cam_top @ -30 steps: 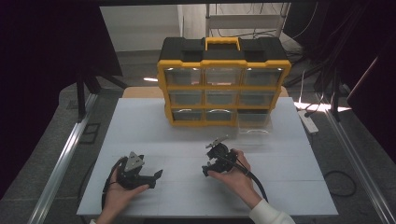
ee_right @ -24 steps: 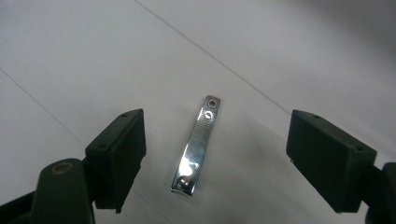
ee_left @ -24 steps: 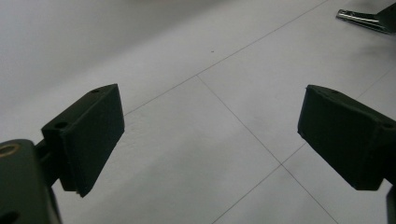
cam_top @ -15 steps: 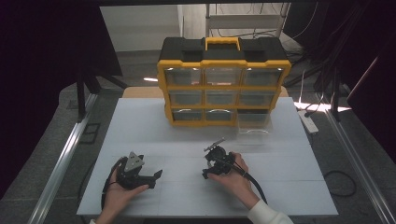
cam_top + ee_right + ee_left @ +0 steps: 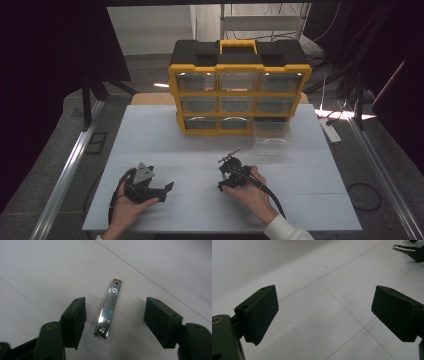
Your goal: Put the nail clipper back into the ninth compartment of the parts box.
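The nail clipper [image 5: 108, 310] lay flat on the white table [image 5: 165, 145], near the person and right of centre, between the jaws of the right gripper [image 5: 115, 322], which had just been closing but stood clear of it on both sides, holding nothing. Being thin, smooth and low, it could likely slide or tip out if the pads met it off-centre or too high. The right gripper view showed that gap plainly, while the high view gave the organizer [image 5: 239, 90] at the far side and the left gripper [image 5: 162, 189], open and idle.
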{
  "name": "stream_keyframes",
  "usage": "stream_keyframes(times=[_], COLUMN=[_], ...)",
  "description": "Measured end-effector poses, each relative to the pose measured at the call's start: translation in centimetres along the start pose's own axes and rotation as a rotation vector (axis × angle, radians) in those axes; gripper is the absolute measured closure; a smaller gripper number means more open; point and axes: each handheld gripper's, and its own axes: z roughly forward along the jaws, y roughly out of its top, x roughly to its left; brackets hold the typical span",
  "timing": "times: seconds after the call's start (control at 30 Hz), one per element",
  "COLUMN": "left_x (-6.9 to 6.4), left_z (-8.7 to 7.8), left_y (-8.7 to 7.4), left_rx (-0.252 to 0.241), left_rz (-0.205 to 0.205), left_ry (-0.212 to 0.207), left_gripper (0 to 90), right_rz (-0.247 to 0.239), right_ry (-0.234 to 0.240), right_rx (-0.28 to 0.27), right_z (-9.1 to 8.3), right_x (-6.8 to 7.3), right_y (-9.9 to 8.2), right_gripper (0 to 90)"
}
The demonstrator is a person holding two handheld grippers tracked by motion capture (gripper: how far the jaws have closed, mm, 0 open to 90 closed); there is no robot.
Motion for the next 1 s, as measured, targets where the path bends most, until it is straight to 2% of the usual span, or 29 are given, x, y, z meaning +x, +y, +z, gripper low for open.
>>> stream_keyframes(times=[0.23, 0.3, 0.43, 0.63, 0.73, 0.77, 0.83, 1.0], left_x=[0.0, 0.0, 0.0, 0.0, 0.0, 0.0, 0.0, 0.0], left_z=[0.0, 0.0, 0.0, 0.0, 0.0, 0.0, 0.0, 0.0], left_y=[0.0, 0.0, 0.0, 0.0, 0.0, 0.0, 0.0, 0.0], left_rx=[0.001, 0.001, 0.002, 0.001, 0.002, 0.002, 0.002, 0.003], left_rz=[0.003, 0.002, 0.003, 0.004, 0.005, 0.005, 0.005, 0.007], left_ry=[0.002, 0.002, 0.002, 0.002, 0.002, 0.003, 0.004, 0.005], left_gripper=[8.3, 8.3, 8.3, 8.3, 8.3, 8.3, 8.3, 8.3], right_rz=[0.002, 0.010, 0.048, 0.074, 0.062, 0.076, 0.083, 0.074], right_ry=[-0.020, -0.018, -0.022, -0.027, -0.054, -0.036, -0.035, -0.054], right_rx=[0.018, 0.024, 0.049, 0.070, 0.094, 0.085, 0.091, 0.099], right_z=[-0.2, -0.2, -0.3, -0.2, -0.3, -0.2, -0.2, -0.2], right_x=[0.6, 0.7, 1.0, 1.0, 1.1, 1.2, 1.2, 1.3], right_y=[0.2, 0.3, 0.6, 0.9, 1.1, 1.1, 1.2, 1.3], right_gripper=[53.4, 56.3, 69.1, 75.7, 78.4, 78.9, 79.3, 79.7])
